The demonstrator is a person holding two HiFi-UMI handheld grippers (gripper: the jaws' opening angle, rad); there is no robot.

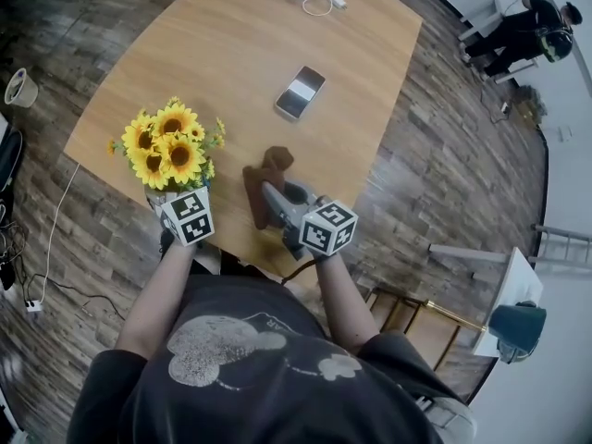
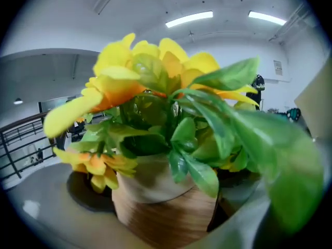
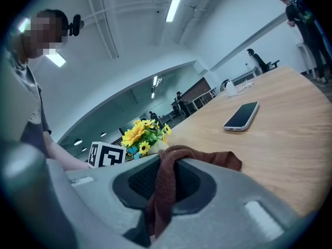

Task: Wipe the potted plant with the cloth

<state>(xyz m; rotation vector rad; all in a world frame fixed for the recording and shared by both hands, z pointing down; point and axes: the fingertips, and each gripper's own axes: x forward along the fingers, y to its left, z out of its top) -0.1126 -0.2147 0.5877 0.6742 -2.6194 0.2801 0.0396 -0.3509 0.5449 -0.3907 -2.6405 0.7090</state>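
At the near edge of the desk [image 1: 231,44], toward its left corner, stood the potted plant [image 1: 169,146]. From above I could hardly see its pot, buried under the yellow blooms and the marker cube of the left gripper [image 1: 178,206]. That gripper's own view showed the pot [image 2: 166,211] plainly, pale above and wood-grained below. It sat between jaws spread wide, with a dark gap on its right side. The jaw tips were cut off at the edges and the nearest leaves were a green blur. Just right of the plant, the right gripper [image 1: 277,202] had its jaws pinched on the brown cloth [image 1: 275,163], whose loose end lay on the desk. Only the right gripper view showed the pinch itself. A phone [image 1: 300,92] lay mid-desk, well apart.
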